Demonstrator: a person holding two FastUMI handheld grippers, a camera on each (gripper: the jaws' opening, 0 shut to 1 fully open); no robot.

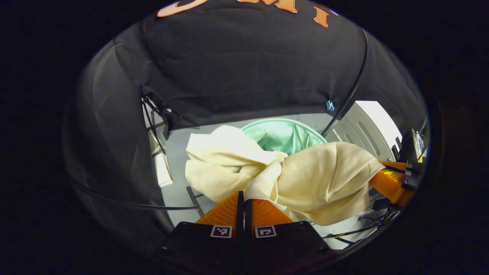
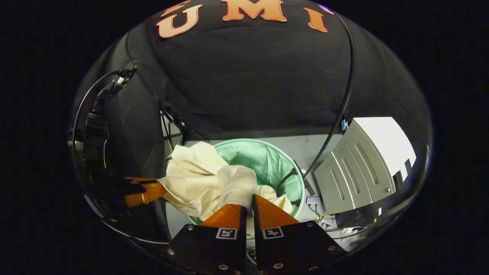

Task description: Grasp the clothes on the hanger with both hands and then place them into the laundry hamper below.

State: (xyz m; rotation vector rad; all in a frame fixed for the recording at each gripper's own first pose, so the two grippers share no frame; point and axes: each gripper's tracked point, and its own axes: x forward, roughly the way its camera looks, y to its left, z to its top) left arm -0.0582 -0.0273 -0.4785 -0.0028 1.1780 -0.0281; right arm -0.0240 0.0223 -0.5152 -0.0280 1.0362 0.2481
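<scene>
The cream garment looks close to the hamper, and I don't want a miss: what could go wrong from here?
1. The cream garment bulges past the green hamper rim on one side; released now, that part may drape outside.
2. A black cable lies over the rim and could snag the cloth.
3. If the left tool and right tool release unevenly, it could slide out.

Item count: one cream garment (image 1: 305, 179), bunched above one green laundry hamper (image 2: 267, 160). Two grippers: the left gripper (image 1: 243, 198) and the right gripper (image 2: 247, 206), each with two fingers. One white cabinet (image 2: 366, 160) stands beside the hamper. One black cable (image 2: 340, 110) runs down toward the hamper.
</scene>
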